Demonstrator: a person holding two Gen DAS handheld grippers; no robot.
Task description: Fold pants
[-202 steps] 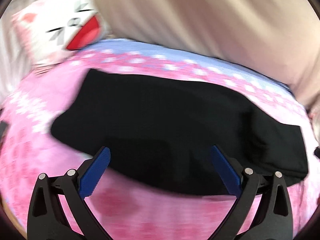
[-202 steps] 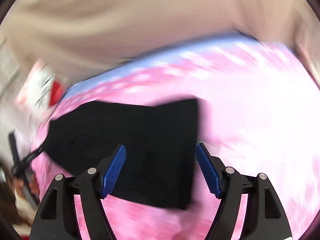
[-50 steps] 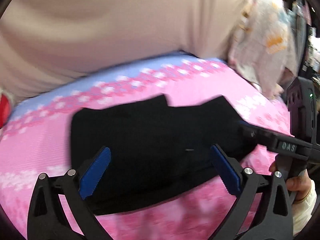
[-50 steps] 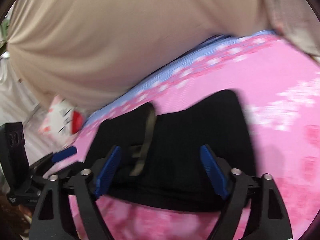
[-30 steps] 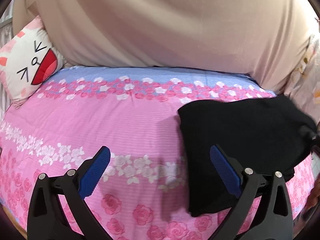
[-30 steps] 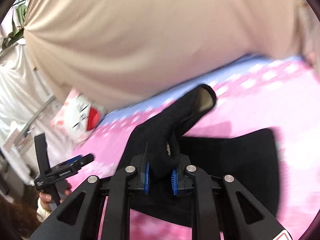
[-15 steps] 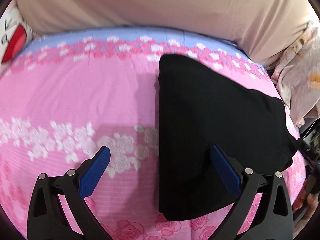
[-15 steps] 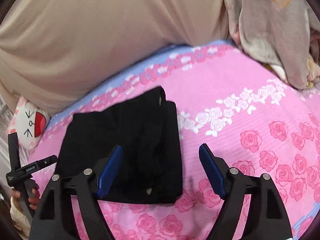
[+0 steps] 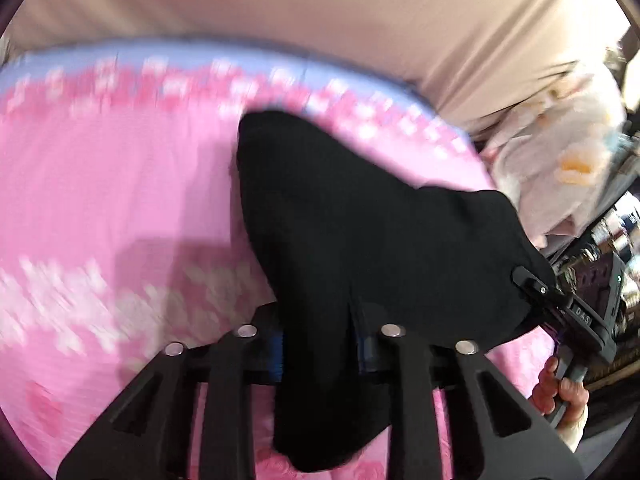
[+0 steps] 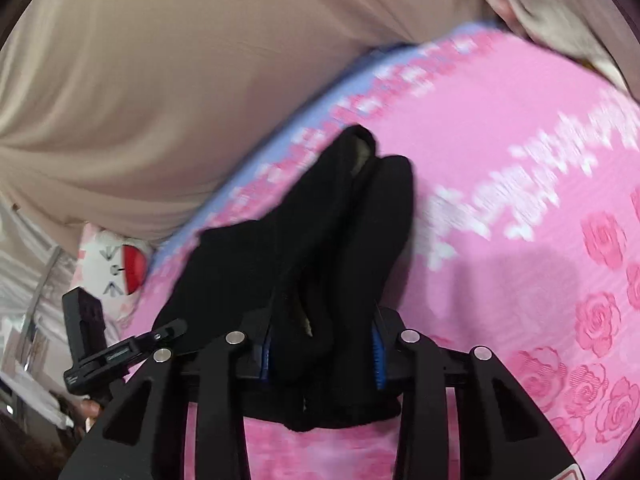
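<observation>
Pants (image 9: pixel 360 216), black knit, half-folded on the pink rose-print bed (image 9: pixel 100 184); left hand-held gripper (image 9: pixel 320 350) clenched on their near edge; right hand-held gripper (image 10: pixel 322 350) closing on bunched cloth; next, I judge, a lift and fold across.

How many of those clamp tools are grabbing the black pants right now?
2: the left gripper pinches the black pants at their near edge; the right gripper, jaws closing, clamps the bunched end.

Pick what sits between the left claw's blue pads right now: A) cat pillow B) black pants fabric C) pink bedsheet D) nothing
B: in the left wrist view the left claw is shut on a bunched fold of the black pants, lifted off the pink bedsheet.
</observation>
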